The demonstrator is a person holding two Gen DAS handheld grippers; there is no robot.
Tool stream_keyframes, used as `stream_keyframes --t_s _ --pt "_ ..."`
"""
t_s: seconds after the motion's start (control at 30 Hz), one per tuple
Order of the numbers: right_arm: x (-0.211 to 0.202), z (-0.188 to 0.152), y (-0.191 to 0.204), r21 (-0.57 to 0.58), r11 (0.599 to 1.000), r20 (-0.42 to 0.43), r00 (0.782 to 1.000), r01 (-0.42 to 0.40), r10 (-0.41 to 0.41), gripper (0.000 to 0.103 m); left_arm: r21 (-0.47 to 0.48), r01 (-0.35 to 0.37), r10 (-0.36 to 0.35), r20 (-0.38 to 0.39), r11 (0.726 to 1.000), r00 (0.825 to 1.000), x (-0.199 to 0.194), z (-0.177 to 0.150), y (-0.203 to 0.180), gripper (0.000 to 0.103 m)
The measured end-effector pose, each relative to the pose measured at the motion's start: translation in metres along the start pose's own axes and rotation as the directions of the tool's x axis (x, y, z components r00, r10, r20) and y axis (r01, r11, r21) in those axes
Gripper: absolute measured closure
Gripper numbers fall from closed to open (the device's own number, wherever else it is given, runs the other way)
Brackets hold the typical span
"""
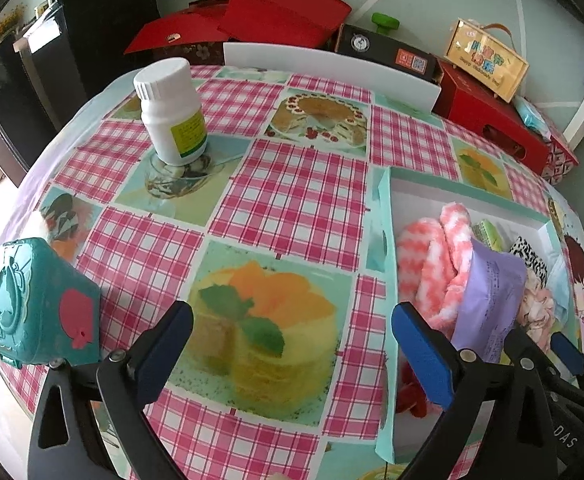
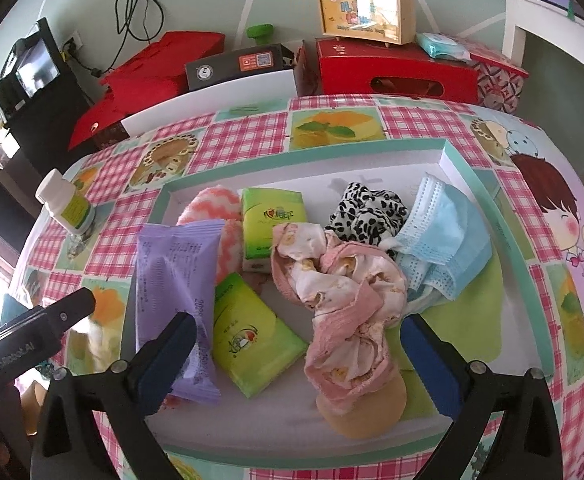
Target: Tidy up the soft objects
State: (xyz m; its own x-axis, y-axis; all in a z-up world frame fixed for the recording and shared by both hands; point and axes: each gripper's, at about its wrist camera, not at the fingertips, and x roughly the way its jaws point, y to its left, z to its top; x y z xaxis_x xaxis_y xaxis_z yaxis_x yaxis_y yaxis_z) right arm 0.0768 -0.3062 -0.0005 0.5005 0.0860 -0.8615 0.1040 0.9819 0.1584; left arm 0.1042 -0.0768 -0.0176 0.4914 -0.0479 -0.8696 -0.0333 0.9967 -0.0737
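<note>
A shallow white tray with a teal rim (image 2: 459,164) holds the soft things: a purple wipes pack (image 2: 176,280), two green tissue packs (image 2: 274,220) (image 2: 252,338), a pink-white fluffy cloth (image 2: 216,204), a pink patterned cloth (image 2: 343,300), a leopard-print cloth (image 2: 367,212) and blue face masks (image 2: 443,240). My right gripper (image 2: 297,364) is open and empty just above the tray's near part. My left gripper (image 1: 292,352) is open and empty over the tablecloth, left of the tray (image 1: 387,216). The purple pack (image 1: 487,296) shows there too.
A white pill bottle (image 1: 172,112) stands on the checked tablecloth at the far left. A teal box (image 1: 32,300) sits at the table's left edge. Red boxes (image 2: 395,68), a black box (image 2: 236,66) and a wooden case (image 2: 365,12) line the back edge.
</note>
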Motion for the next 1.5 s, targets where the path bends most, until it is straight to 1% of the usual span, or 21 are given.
stream_keyframes --t_s 0.13,0.33,0.43,0.57,0.8,0.83,0.9,0.97,1.07,1.17,1.5 --pt "0.0 0.0 0.003 -0.015 1.0 0.001 1.0 -0.001 0.001 0.0 0.018 -0.002 0.002 -0.003 1.0 1.0 -0.003 -0.002 -0.002 0.004" --pt "-0.003 0.0 0.007 -0.033 0.999 0.009 1.0 0.0 0.001 0.0 0.007 -0.031 0.031 0.052 0.999 0.998 -0.016 -0.002 0.006 0.004" --pt "-0.004 -0.002 0.01 -0.039 0.999 0.008 1.0 0.005 -0.004 0.0 0.017 -0.041 0.04 0.062 0.999 0.997 -0.02 -0.004 0.008 0.004" --pt "-0.007 -0.004 0.017 -0.06 0.998 0.012 1.0 0.008 -0.007 0.0 0.014 -0.036 0.035 0.078 0.999 0.996 -0.029 -0.008 0.014 0.004" --pt "-0.009 -0.017 0.037 -0.098 0.995 0.002 1.0 -0.015 0.015 0.0 -0.025 -0.02 0.022 0.065 0.999 0.998 -0.04 -0.015 0.033 0.004" --pt "-0.01 -0.02 0.041 -0.11 0.994 0.003 1.0 -0.011 0.012 0.0 -0.024 -0.031 0.032 0.058 0.999 0.998 -0.041 -0.016 0.035 0.004" --pt "-0.013 -0.025 0.046 -0.129 0.992 0.005 1.0 -0.003 0.003 0.0 -0.002 -0.08 0.08 0.046 0.997 0.996 -0.042 -0.019 0.038 0.004" --pt "-0.016 -0.031 0.051 -0.14 0.99 0.003 1.0 0.002 -0.001 0.0 0.009 -0.092 0.091 0.047 0.996 0.995 -0.044 -0.024 0.041 0.004" --pt "-0.019 -0.039 0.054 -0.144 0.99 -0.003 1.0 -0.006 0.006 0.0 0.001 -0.067 0.067 0.02 0.998 0.998 -0.045 -0.031 0.047 0.004" --pt "-0.02 -0.047 0.059 -0.154 0.988 -0.021 1.0 -0.008 0.005 0.0 0.007 -0.068 0.068 -0.003 0.998 0.998 -0.044 -0.039 0.049 0.004" --pt "-0.029 -0.071 0.071 -0.216 0.976 -0.042 0.998 0.033 -0.043 0.0 0.061 -0.104 0.102 0.022 0.993 0.994 -0.058 -0.06 0.054 0.004"
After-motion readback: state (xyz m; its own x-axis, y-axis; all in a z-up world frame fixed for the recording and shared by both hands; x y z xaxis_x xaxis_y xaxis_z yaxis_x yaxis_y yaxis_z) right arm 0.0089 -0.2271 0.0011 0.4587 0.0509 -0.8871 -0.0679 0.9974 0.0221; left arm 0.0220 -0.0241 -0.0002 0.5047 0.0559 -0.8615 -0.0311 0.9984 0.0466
